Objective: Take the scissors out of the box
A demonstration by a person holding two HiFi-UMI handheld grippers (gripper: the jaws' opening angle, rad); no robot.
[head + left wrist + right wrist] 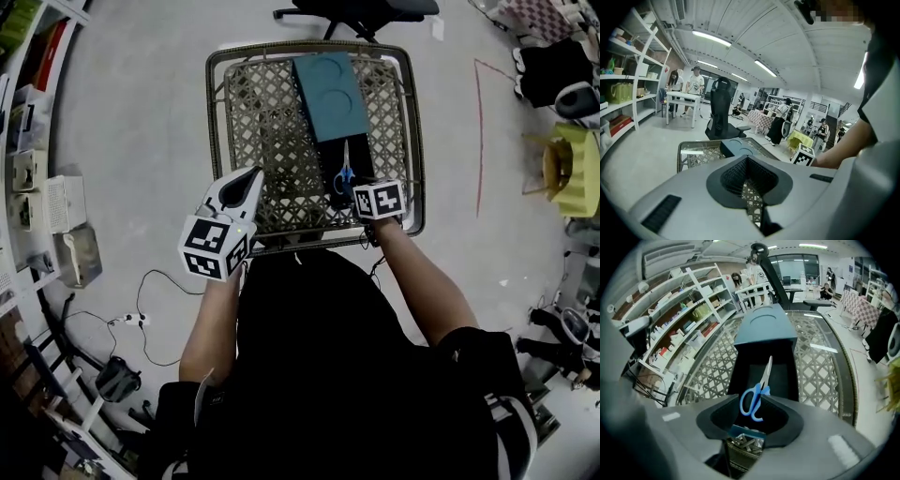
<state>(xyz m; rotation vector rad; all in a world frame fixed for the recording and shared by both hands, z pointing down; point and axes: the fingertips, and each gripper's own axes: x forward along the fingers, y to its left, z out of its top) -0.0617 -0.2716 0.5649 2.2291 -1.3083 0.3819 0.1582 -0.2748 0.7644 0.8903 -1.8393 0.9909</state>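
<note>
Blue-handled scissors (345,173) lie in an open black box (328,153) on a woven lattice table (272,141). The box's teal lid (328,94) rests at its far end. My right gripper (358,195) hangs over the box's near end, pointing steeply down. In the right gripper view the scissors (758,390) show between its open jaws (750,396), which do not press on them. My left gripper (247,178) hovers over the table's near left part, away from the box. In the left gripper view its jaws (747,158) meet, with nothing held.
A black office chair (361,11) stands beyond the table. Shelves (28,141) line the left wall, with cables (141,319) on the floor near them. A yellow seat (572,169) stands to the right. People stand far back (696,86) in the room.
</note>
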